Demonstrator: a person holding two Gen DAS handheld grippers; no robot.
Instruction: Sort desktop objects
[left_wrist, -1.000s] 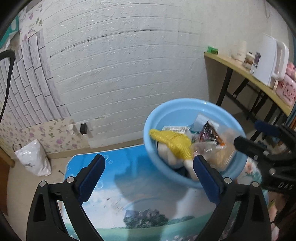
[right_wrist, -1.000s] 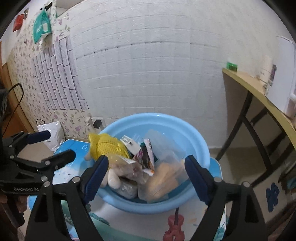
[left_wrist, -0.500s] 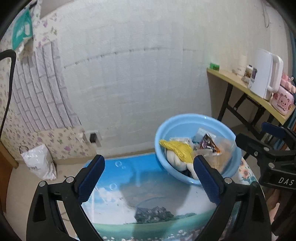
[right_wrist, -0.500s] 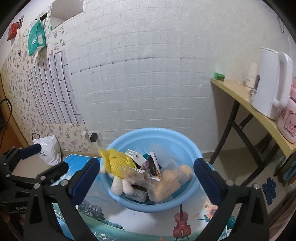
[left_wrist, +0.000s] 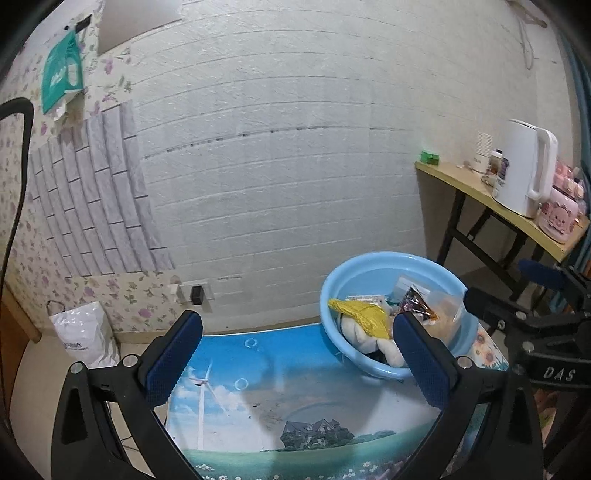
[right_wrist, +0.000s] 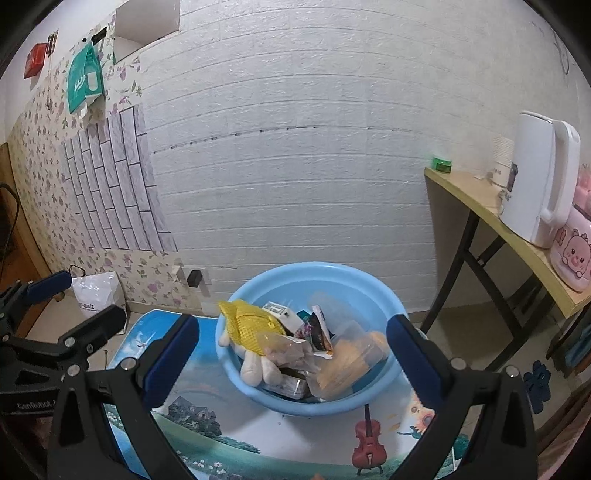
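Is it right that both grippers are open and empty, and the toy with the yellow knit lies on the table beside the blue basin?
Not quite. The toy lies inside the basin, among the packets, not beside it on the table; the right wrist view shows this. The left gripper and right gripper are indeed open and empty.

1. Both pulled back and up from the blue basin (right_wrist: 369, 280): left gripper (left_wrist: 295, 354) and right gripper (right_wrist: 291, 354) now farther from it than a second ago.
2. Basin now smaller in both views, sitting beyond the fingertips.
3. More of the printed tabletop (left_wrist: 295, 387) and wall now exposed.
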